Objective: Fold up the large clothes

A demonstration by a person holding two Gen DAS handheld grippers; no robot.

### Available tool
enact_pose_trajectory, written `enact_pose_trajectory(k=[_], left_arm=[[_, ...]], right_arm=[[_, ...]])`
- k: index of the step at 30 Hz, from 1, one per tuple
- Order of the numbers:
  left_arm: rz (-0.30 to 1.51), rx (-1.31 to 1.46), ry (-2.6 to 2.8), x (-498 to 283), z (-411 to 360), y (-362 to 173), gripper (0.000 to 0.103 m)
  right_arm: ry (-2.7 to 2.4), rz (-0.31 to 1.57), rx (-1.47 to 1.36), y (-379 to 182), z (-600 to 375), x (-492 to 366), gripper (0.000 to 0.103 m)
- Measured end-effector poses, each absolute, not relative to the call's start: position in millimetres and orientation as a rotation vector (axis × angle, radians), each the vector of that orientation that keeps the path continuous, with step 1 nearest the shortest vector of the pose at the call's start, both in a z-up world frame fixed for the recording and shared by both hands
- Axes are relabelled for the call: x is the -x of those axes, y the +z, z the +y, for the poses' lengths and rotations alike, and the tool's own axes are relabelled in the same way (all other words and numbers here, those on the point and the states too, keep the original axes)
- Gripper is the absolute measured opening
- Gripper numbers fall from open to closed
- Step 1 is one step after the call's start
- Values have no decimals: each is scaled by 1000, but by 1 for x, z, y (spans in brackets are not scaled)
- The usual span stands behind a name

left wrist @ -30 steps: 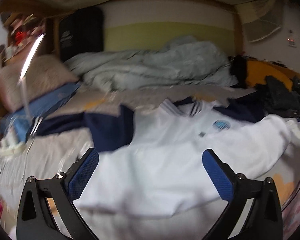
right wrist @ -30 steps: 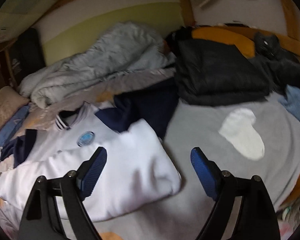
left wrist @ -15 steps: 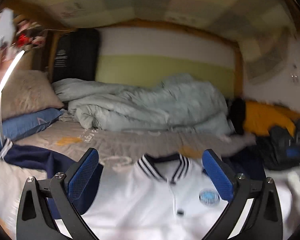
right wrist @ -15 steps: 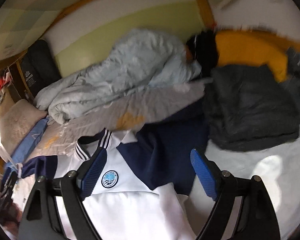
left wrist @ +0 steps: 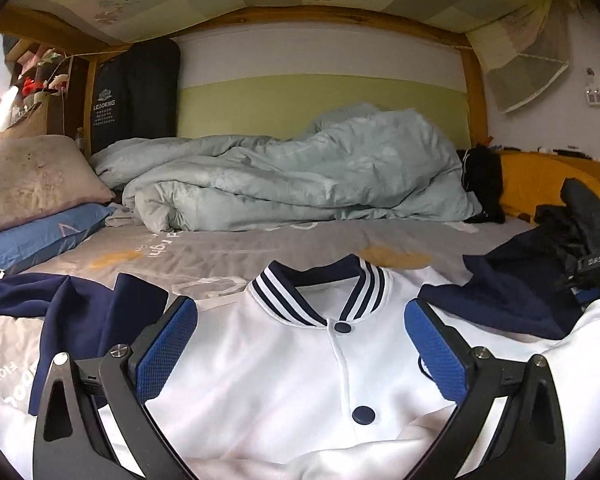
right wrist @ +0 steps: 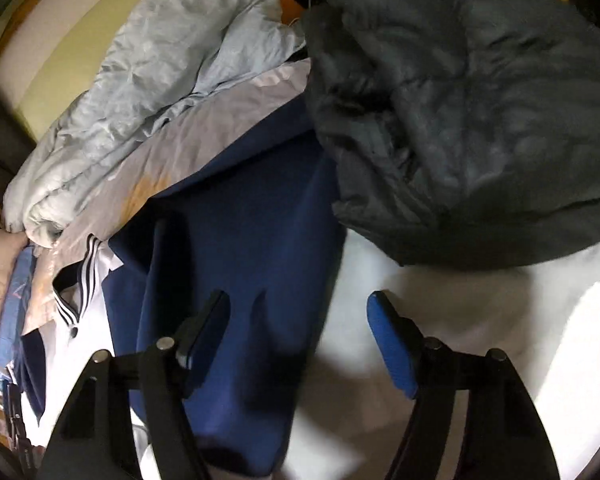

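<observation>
A white varsity jacket (left wrist: 284,384) with navy sleeves and a striped navy-white collar (left wrist: 320,292) lies face up on the bed. My left gripper (left wrist: 300,344) is open and empty, low over the jacket's chest just below the collar. The left navy sleeve (left wrist: 80,312) spreads out to the left. My right gripper (right wrist: 300,340) is open and empty, close above the right navy sleeve (right wrist: 236,248), at its edge against the pale sheet. The collar shows at the left of the right wrist view (right wrist: 76,280).
A crumpled pale blue duvet (left wrist: 292,172) lies at the back against the wall. Pillows (left wrist: 36,184) stack at the left. A dark grey puffy jacket (right wrist: 468,112) sits right beside the navy sleeve. Dark clothes (left wrist: 576,216) and an orange item lie at the right.
Both grippers have come down and forward toward the jacket. The left one now sits low over the chest near the collar; the right one has swung over the right navy sleeve.
</observation>
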State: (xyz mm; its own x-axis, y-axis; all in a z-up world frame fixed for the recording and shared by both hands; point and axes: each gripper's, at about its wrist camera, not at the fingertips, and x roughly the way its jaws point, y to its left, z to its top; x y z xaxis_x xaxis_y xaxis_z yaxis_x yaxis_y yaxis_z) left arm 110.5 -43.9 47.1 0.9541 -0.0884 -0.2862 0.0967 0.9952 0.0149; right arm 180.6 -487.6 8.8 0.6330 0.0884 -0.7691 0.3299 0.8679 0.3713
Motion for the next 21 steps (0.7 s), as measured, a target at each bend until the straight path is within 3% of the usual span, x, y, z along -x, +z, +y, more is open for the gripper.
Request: enact_pose_trajectory(k=[2,4,6,7,15,21], left_arm=[[284,-22,-93,-109,-43,46,103],[278,-23,-93,-107,-43,46,103],[271,-28,-96,-106,-44,46,103],[268,-30,-101,-106,-44,47,103],[269,-37,-92,-105,-46,47,103],[271,-36,-87,-106,-48,46,103]], right_arm=[[-126,863,-518,6,-488,-186,63],[-113,866,-490,3,-485,-192,34],[-122,866,-470,-1,-483,-195,12],[-115,860,-474,-2,-483,-196,7],[101,626,-420,65,-446,-164,4],[290,710,-281,57,-368,-148,4]])
